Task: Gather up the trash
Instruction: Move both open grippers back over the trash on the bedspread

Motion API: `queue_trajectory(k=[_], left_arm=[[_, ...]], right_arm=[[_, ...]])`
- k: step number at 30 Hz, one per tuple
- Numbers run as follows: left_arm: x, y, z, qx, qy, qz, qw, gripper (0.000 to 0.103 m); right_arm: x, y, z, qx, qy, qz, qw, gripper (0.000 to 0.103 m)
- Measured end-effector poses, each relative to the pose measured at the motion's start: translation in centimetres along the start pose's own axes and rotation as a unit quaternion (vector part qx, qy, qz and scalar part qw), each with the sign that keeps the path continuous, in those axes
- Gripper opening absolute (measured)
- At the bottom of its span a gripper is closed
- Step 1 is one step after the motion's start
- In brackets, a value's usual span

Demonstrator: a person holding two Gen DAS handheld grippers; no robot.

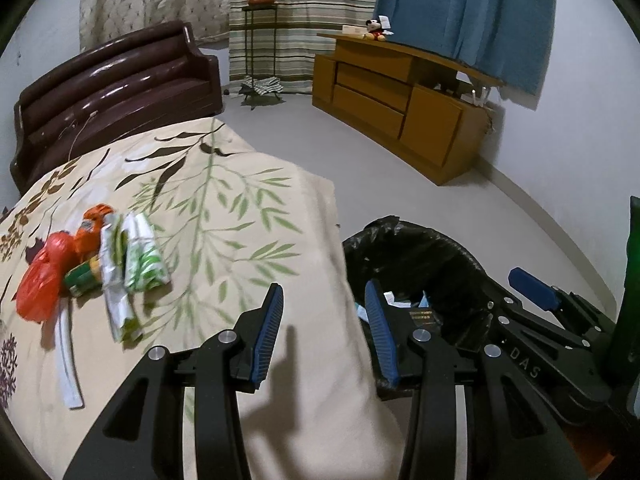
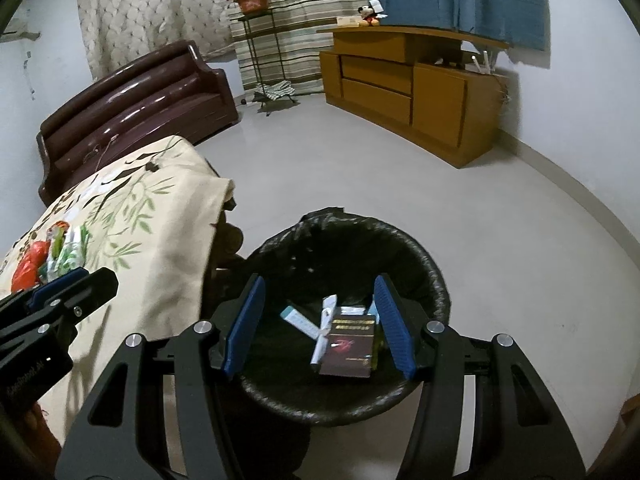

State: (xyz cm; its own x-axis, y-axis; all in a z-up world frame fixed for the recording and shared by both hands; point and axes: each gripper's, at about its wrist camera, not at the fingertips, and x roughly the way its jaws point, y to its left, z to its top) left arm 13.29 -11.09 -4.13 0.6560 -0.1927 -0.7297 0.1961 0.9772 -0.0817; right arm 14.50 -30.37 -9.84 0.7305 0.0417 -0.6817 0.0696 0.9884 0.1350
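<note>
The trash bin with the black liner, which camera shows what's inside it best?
The right wrist view: it looks straight down into the bin, showing a dark booklet and white wrappers at the bottom. The left wrist view catches only its rim behind the jaws, with scraps barely visible.

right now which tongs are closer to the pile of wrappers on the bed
Left. The left tongs hang over the bedspread edge, with the wrapper pile off to their left. The right tongs are over the black-lined bin, beyond the bed.
</note>
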Motion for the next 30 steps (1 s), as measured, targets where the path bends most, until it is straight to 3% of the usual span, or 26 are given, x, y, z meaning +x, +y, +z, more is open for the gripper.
queue_trajectory(k=[15,30], left_arm=[[-2.9,6.6,-2.8,-0.048,0.004,0.048,0.9977,0.043],[-4.1,14.6,-5.4,-0.110,0.020,0.105,0.9882,0.043]], right_arm=[[-1.7,5.8,-0.8,-0.034,0.003,0.038,0.999,0.055],[-2.2,11.8,-1.5,-0.076,0.010,0.068,0.995,0.055]])
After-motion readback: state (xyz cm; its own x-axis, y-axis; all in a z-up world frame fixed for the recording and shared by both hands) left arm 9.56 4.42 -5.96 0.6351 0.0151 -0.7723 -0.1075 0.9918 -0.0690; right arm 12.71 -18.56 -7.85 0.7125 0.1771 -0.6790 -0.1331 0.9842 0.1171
